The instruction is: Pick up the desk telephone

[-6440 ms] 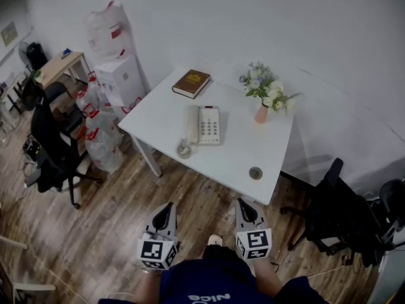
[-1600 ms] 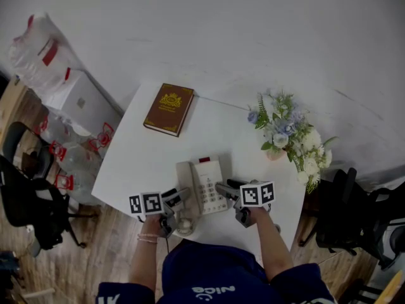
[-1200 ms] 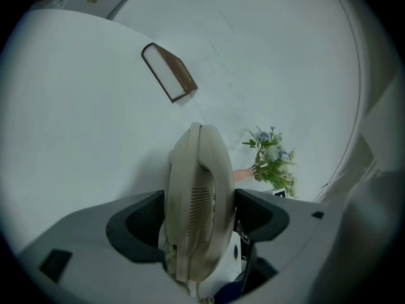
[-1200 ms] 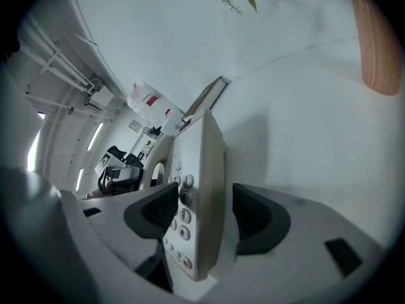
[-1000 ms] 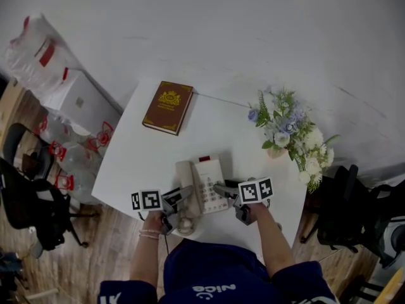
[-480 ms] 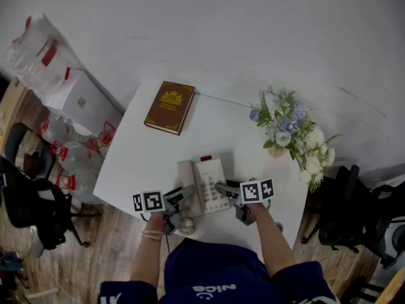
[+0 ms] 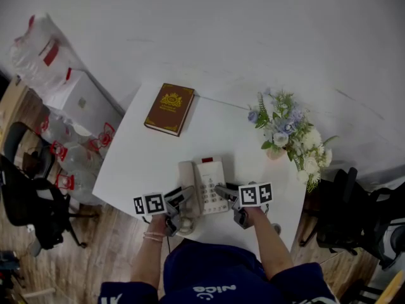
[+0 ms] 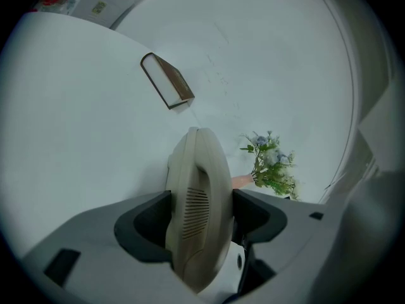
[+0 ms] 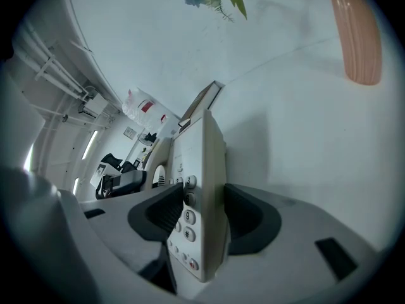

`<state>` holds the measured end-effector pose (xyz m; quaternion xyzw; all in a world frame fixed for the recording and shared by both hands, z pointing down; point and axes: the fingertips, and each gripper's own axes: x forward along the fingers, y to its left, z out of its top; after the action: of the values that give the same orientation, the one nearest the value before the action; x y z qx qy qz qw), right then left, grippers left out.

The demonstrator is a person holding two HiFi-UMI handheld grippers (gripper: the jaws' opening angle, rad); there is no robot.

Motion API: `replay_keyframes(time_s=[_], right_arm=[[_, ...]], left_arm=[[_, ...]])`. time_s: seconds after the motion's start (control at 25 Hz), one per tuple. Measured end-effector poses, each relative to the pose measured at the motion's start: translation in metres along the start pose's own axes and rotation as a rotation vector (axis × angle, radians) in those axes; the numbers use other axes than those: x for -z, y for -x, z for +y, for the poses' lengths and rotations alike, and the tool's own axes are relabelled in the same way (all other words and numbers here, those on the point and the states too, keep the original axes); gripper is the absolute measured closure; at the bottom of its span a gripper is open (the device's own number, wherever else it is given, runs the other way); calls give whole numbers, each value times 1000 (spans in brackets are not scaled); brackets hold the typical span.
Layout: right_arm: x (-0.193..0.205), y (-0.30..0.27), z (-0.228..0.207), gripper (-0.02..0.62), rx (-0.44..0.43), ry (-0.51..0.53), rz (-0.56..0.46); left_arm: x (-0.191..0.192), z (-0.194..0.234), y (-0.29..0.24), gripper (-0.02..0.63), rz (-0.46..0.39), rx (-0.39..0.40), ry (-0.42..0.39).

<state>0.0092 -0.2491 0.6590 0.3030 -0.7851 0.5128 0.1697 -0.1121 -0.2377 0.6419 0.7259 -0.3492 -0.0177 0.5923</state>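
- White lettering is being shown upside down on the person's dark top (image 7: 190, 271); it is not being read with any certainty.
- A gold emblem is being displayed on the brown book (image 7: 169, 108), but its wording is too small to be read.
- On the keypad (image 9: 183, 227), "9" and "#" are being made out in the right gripper view.
- The desk telephone (image 7: 209, 183) is lying near the front edge of the white table (image 7: 142, 160), with its handset (image 7: 185, 177) on its left side.
- The left gripper (image 7: 184, 198) is being held angled slightly downward; its jaws have just been closing and are being pressed against both sides of the handset.
- The right gripper (image 7: 222, 189) is being pointed in from the right; its jaws have just been closing and are clamping the telephone's right edge.
- Compared with the earliest frame, where both grippers were being held low over the floor, they are now being held at the telephone.
- The flowers (image 7: 288, 132) are standing well apart, at the table's far right.
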Motion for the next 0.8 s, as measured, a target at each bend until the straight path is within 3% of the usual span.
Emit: replay_keyframes(time_s=[0.48,0.8], right_arm=[[6,13,12,385,-1,-13,-55],[-2,30,32,385,-18,5,-121]], left_arm=[[3,-11,12,302,-18,10,-24],[-4,-37,24,302,-61,28,-95]])
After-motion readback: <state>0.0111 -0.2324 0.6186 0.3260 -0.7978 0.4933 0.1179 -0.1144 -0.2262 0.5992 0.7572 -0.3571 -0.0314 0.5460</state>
